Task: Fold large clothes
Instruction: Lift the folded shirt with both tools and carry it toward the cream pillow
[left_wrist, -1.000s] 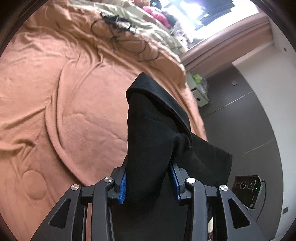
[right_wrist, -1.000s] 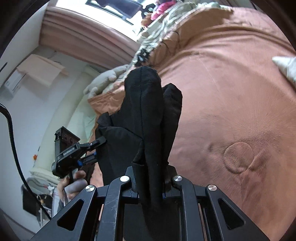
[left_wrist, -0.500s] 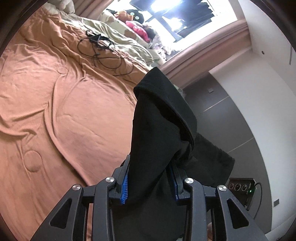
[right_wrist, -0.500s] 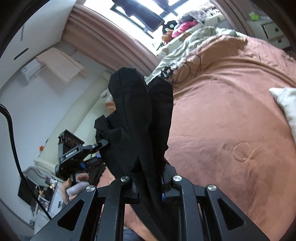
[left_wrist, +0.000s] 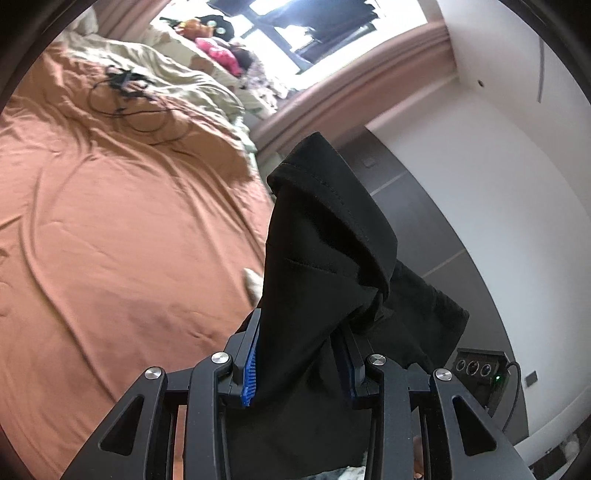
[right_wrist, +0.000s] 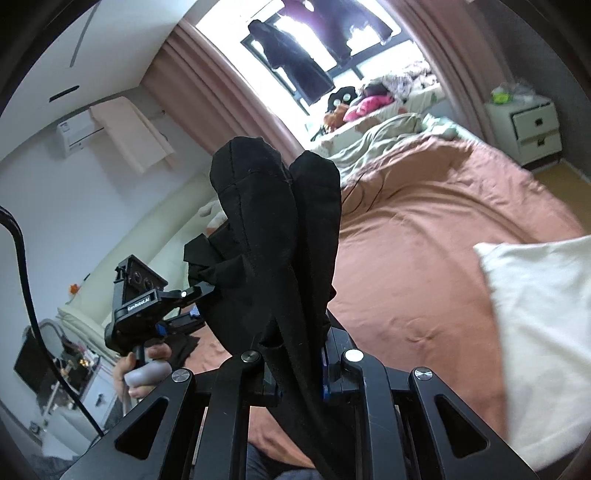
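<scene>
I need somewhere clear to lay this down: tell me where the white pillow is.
The white pillow lies at the right edge of the right wrist view, on the orange-brown bedspread, right of the black garment clamped in the right gripper.

The black garment (left_wrist: 325, 280) hung bunched and creased at the centre of the left wrist frame, a stitched hem folded over its top; in the right wrist view its folds (right_wrist: 273, 236) stood upright at centre.

A home bedroom. A wide bed (right_wrist: 443, 221) under a rust-brown cover fills it, with a white nightstand (right_wrist: 532, 125) at its far corner. Pink curtains (right_wrist: 207, 92) frame a bright window (right_wrist: 332, 44).
</scene>
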